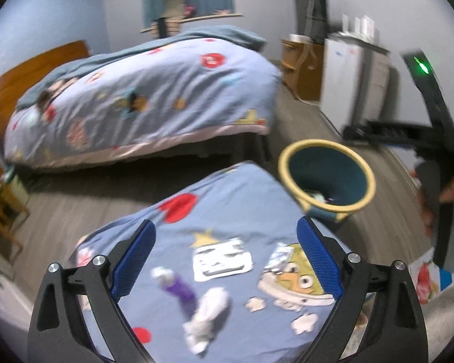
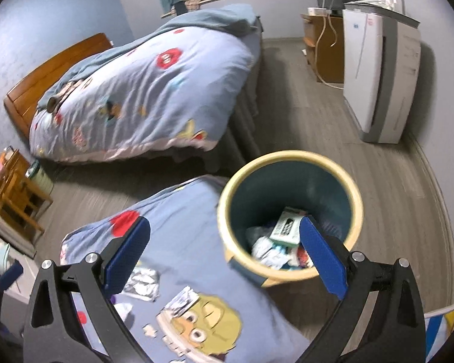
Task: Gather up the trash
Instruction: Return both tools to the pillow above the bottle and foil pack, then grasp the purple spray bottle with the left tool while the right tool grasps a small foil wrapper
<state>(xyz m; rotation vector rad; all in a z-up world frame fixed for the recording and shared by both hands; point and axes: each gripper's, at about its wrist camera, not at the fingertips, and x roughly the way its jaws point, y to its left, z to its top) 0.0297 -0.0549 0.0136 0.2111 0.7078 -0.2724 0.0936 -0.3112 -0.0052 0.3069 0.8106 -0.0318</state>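
Note:
My left gripper (image 1: pixel 225 257) is open over the near bed's blue cartoon quilt (image 1: pixel 227 205), with nothing between its blue pads. On the quilt below it lie a purple wrapper (image 1: pixel 180 287), a crumpled white tissue (image 1: pixel 207 317) and a silver foil wrapper (image 1: pixel 280 255). My right gripper (image 2: pixel 224 257) is also open and empty, its right pad over the rim of the yellow-rimmed teal bin (image 2: pixel 287 163). The bin holds several wrappers and a small box (image 2: pixel 286 227). Foil pieces (image 2: pixel 143 281) lie on the quilt in the right wrist view. The bin (image 1: pixel 327 151) stands on the floor beside the bed corner.
A second bed (image 2: pixel 142 96) with a matching quilt stands across a strip of grey wood floor (image 2: pixel 287 96). A white air purifier (image 2: pixel 378 72) and a wooden cabinet (image 2: pixel 324 51) line the right wall. A wooden chair (image 2: pixel 18 193) is at the left. A hand (image 1: pixel 451 193) holds the other device.

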